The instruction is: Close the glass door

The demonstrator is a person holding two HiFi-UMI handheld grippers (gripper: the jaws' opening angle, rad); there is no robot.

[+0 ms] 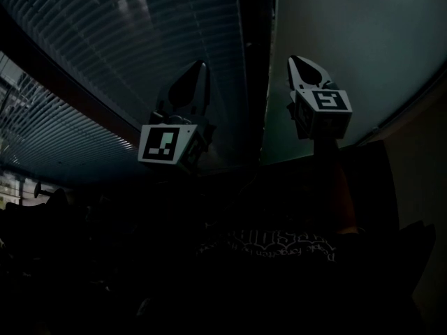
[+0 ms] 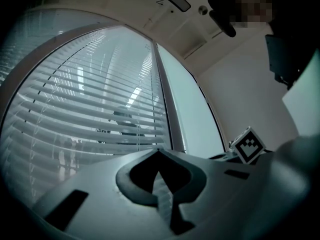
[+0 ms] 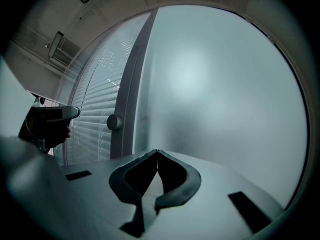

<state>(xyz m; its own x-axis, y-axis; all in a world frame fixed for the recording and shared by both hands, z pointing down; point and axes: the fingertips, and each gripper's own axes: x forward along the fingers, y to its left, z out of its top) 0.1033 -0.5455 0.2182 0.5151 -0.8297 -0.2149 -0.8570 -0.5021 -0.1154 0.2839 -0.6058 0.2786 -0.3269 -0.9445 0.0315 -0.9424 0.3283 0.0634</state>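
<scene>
Straight ahead, right of slatted blinds [image 1: 140, 26], stands the frosted glass door [image 1: 349, 47]. The left gripper [image 1: 196, 75] and right gripper [image 1: 299, 67] hover before it, jaws pressed together, empty. It looks heavy, stiff, slippery and breakable, so it is best taken by the round knob [image 3: 114, 122] at its left edge.

The head camera sits behind the left tongs [image 1: 201, 68] and right tongs [image 1: 293, 61], facing the blinds [image 1: 140, 40] and frosted glass [image 1: 349, 40]. Each tongs camera looks along its own tips from close up, the left at the blinds, the right at the frosted glass. All three views share the frame post [image 1: 255, 61] between them.
</scene>
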